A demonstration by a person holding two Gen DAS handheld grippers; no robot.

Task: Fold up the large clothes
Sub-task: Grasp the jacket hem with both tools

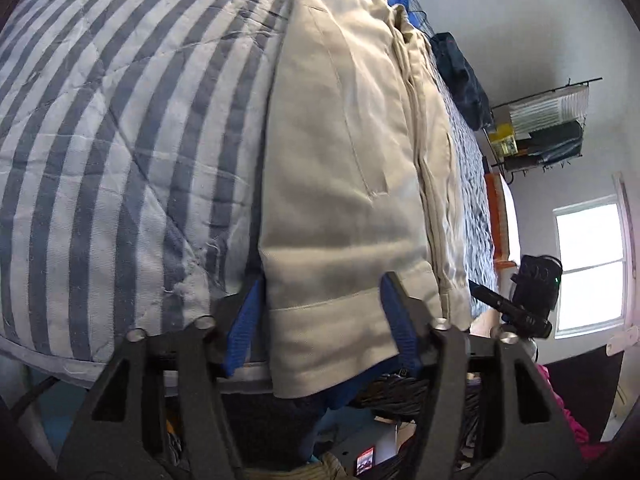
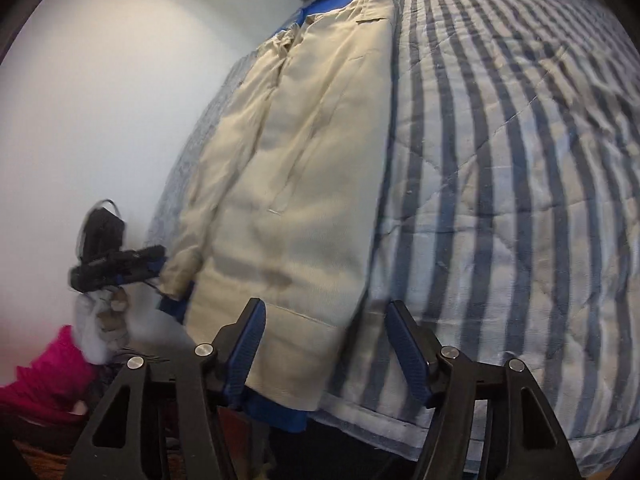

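1. Left gripper [image 1: 320, 320]: jaws apart, hem of the beige padded cotton coat [image 1: 352, 152] sits between them, pads not pressing. Right gripper [image 2: 326, 344]: also apart, straddling hem corner.
2. Coat's long axis runs from the hem at bottom centre up to its collar at frame top; both grippers at hem end, about equally near.
3. Coat lies on the blue-and-white striped quilted bed [image 1: 120, 120], hem overhanging edge; sides folded in, narrow strip, blue lining peeking.

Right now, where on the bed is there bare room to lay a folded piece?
Free: the striped quilt beside the beige coat, broad and bare out to its hem. Crowded: the coat's other side, where a narrow strip runs along the wall past a dark garment, and the bed's far end, where more clothes are piled.
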